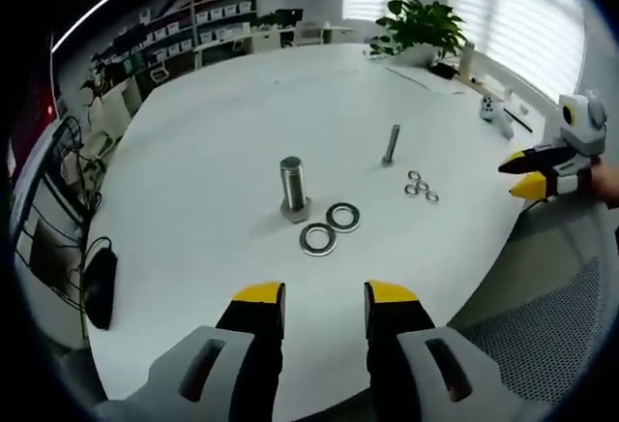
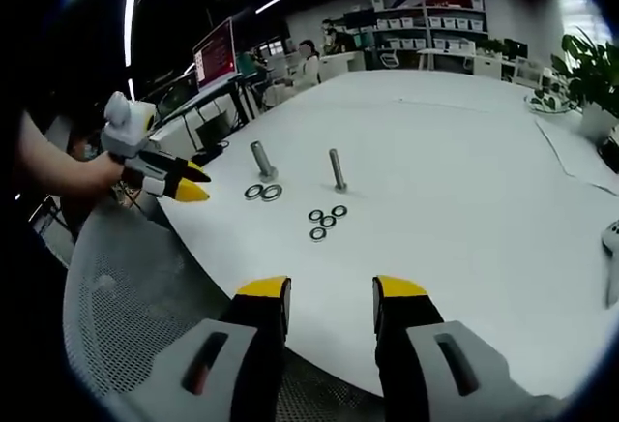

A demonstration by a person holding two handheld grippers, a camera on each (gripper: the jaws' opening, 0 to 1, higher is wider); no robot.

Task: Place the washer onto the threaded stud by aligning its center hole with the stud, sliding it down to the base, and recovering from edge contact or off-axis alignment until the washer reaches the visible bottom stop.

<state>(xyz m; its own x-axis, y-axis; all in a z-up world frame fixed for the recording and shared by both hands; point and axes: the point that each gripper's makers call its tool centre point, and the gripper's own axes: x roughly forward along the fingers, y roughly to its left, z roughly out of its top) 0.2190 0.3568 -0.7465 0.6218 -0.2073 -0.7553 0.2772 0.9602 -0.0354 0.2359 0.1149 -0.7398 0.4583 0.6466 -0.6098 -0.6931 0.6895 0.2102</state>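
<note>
Stud threads and small washers' holes too small to tell.

My grey plastic left gripper with yellow-tipped fingers looks smooth and slightly glossy, same finish on my grey plastic right gripper. Under them the round white table top reads smooth and matt. The thick threaded metal stud is dull grey steel, the two large flat metal washers brighter, and the chair's grey mesh seat looks woven and rough.
</note>
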